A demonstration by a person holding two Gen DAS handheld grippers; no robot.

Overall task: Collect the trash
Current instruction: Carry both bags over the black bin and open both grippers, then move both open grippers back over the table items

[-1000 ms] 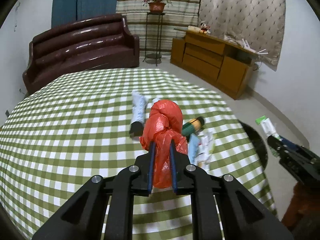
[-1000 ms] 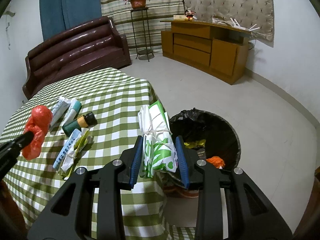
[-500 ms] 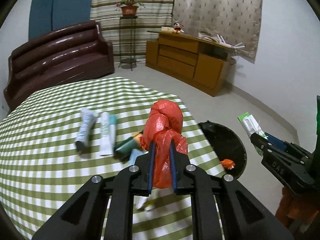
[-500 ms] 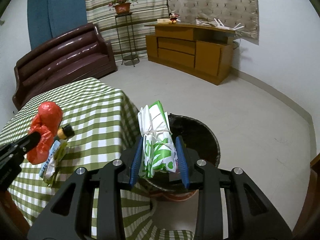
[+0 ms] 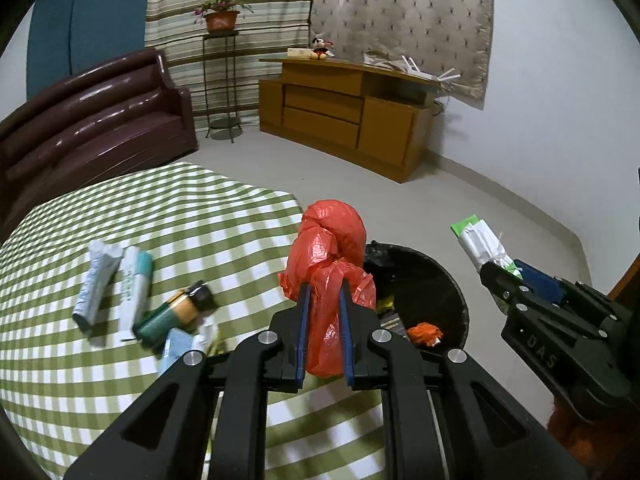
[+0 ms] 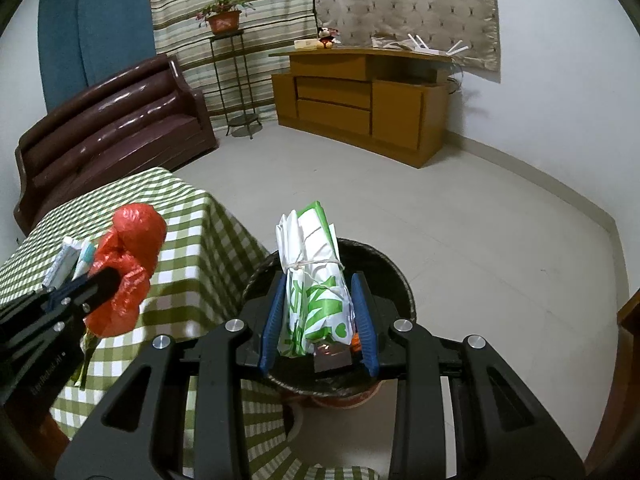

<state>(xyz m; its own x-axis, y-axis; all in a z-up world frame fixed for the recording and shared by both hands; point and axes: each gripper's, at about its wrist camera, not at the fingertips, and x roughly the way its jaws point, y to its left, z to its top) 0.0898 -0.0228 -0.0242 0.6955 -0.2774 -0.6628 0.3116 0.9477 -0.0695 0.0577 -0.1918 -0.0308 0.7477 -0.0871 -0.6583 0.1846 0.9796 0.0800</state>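
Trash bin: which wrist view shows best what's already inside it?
The left wrist view. There the trash bin sits clear of the claws, showing its black liner and an orange scrap inside. In the right wrist view the green-and-white bundle and its claw cover most of the opening.

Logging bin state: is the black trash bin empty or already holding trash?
Holding trash: the black trash bin has an orange wad and yellow scraps inside.
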